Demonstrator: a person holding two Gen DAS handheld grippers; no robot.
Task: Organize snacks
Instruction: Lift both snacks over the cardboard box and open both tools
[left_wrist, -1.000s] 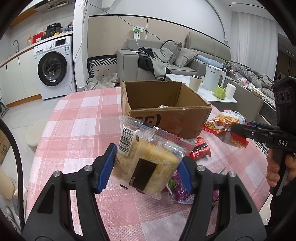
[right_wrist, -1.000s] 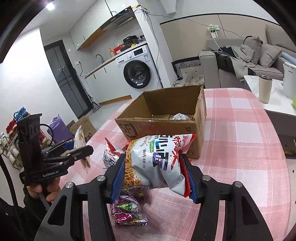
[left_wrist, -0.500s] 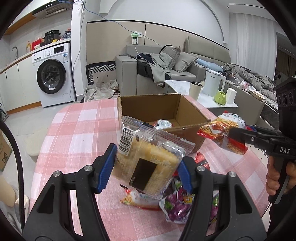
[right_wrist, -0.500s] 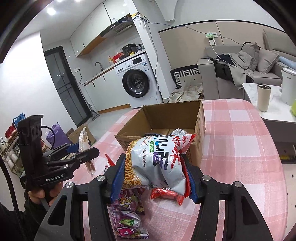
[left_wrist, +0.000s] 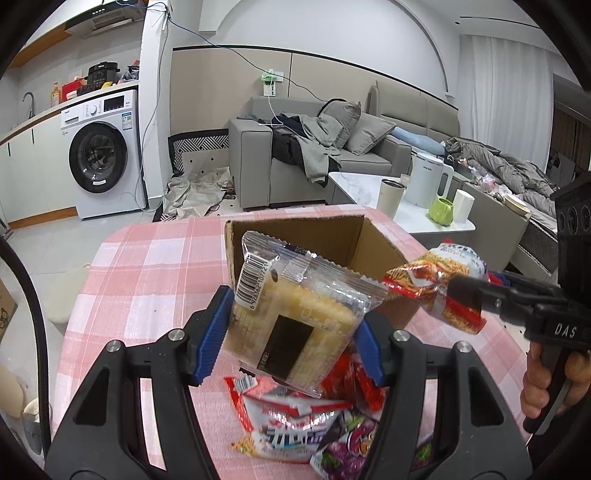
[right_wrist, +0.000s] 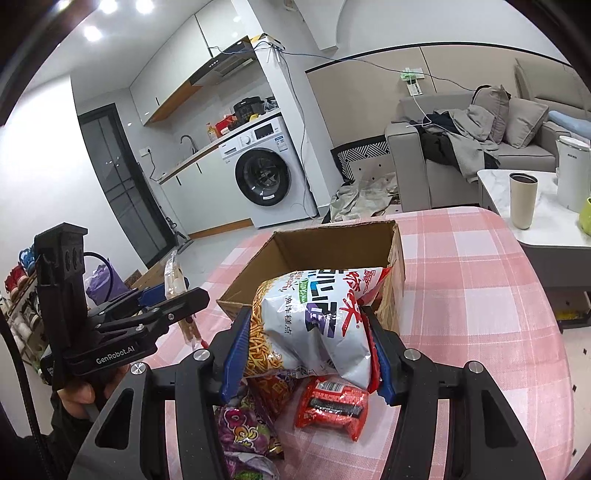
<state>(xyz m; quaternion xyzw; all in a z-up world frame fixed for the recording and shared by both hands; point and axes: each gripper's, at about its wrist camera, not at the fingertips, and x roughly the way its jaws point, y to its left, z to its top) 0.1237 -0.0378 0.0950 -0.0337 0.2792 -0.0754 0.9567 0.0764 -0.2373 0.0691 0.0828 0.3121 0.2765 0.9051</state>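
Cardboard box open on pink checked table, inside hidden. Left gripper clamps clear cracker pack, right gripper clamps noodle snack bag, both lifted near box, neither dropped in. Loose packets remain on table. Readable: "GenRobot.AI", "DAS", barcode.

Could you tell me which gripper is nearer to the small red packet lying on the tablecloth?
Right. The right gripper, clamped on a noodle snack bag, hangs directly over the red packet. The left gripper, holding a clear cracker pack, sits off to that packet's left.
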